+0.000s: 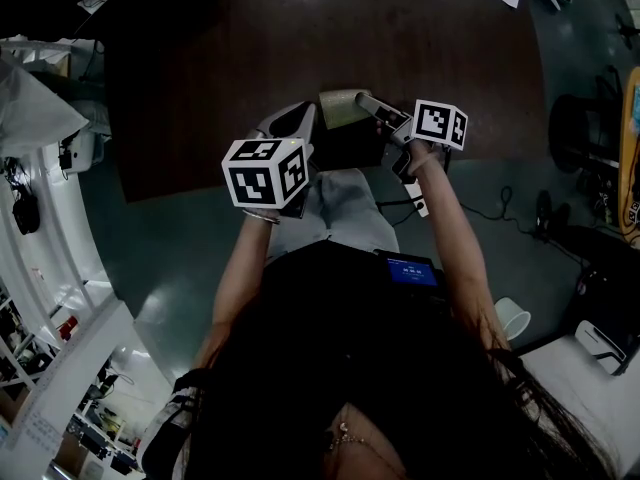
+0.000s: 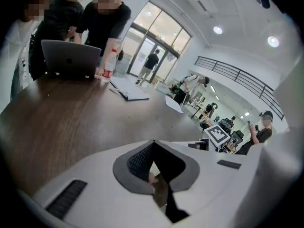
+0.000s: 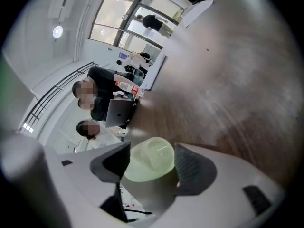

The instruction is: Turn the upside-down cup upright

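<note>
The cup (image 3: 148, 161) is pale green and translucent, with a smooth wall and a flat, closed base bearing a faint moulded mark. It sits between the jaws of the right gripper (image 3: 151, 171), whose pads touch its two sides. Its base faces up and slightly toward that gripper's camera. It is at the near edge of the table (image 1: 300, 48); whether it rests there cannot be told.
</note>
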`<control>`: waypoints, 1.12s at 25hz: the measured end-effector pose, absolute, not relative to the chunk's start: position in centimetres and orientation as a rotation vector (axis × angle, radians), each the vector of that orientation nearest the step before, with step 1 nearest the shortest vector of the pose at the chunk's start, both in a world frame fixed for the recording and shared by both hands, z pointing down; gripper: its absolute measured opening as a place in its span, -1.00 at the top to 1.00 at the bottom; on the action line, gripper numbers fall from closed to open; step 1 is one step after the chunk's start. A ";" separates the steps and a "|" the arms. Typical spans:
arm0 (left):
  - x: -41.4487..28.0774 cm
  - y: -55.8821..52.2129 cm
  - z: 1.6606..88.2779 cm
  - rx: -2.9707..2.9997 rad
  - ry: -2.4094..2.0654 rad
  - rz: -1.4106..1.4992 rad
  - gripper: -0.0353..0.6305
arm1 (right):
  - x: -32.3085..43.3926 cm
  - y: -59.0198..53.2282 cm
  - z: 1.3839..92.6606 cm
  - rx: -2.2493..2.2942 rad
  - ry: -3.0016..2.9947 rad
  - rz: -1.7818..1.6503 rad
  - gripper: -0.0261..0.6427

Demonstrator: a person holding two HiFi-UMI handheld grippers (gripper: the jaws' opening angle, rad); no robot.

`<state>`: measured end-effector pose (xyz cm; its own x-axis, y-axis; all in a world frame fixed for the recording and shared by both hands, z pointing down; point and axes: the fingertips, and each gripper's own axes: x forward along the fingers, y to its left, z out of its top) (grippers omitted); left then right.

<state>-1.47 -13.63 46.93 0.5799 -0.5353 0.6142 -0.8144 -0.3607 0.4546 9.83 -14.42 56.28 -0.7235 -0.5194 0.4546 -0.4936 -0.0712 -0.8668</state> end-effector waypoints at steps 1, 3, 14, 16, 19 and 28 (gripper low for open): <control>-1.4 -13.6 47.0 2.054 -1.071 0.472 0.89 | 10.0 -14.4 56.3 -1.177 2.147 -1.959 0.02; -1.4 -13.6 47.0 2.055 -1.069 0.474 0.89 | 10.1 -14.4 56.3 -1.199 2.185 -1.944 0.02; -1.0 -13.6 47.1 2.055 -1.063 0.474 0.89 | 10.6 -14.3 56.8 -1.289 2.282 -1.906 0.02; -1.0 -13.6 47.2 2.050 -1.061 0.476 0.89 | 10.5 -14.1 57.0 -1.314 2.307 -1.898 0.02; -1.0 -13.2 47.5 2.046 -1.058 0.479 0.89 | 10.5 -13.6 57.5 -1.341 2.338 -1.893 0.02; -0.9 -13.1 47.4 2.047 -1.058 0.472 0.89 | 10.9 -12.9 58.5 -1.460 2.406 -1.843 0.09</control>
<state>-0.85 -13.06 47.35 0.5864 -0.5246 0.6172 -0.8097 -0.3593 0.4639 10.92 -12.88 58.46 -0.6032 -0.4920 0.6277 -0.7341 0.0349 -0.6781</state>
